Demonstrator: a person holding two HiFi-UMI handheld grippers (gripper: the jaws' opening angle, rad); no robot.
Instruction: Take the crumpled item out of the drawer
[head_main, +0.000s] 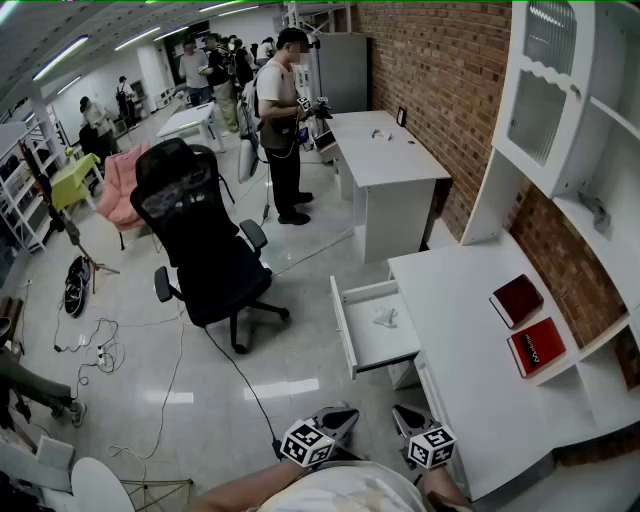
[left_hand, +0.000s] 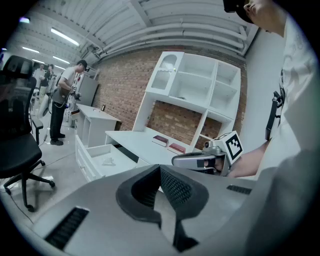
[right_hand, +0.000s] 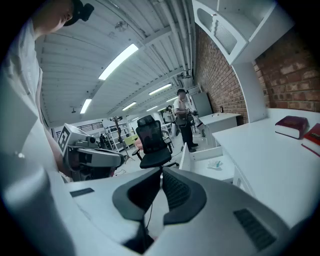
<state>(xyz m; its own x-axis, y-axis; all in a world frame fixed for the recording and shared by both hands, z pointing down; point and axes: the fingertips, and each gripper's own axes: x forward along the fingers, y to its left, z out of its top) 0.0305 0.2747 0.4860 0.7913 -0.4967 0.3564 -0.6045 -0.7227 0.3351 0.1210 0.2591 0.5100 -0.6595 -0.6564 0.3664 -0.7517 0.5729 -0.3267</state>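
Open drawer (head_main: 372, 352) under the white surface (head_main: 470, 330) holds the crumpled item (head_main: 386, 318). Left tool (left_hand: 160, 169) and right tool (right_hand: 161, 172) both closed, gripping nothing, well apart from drawer.

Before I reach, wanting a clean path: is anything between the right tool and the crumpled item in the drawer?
Nothing visible: the drawer stands open, the crumpled item lies uncovered inside, and the shut right tool sees it directly.

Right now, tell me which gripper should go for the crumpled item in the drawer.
Right, probably. The right gripper sits nearly in line with the crumpled item in the open drawer; the left gripper is offset further sideways. Both are shut.
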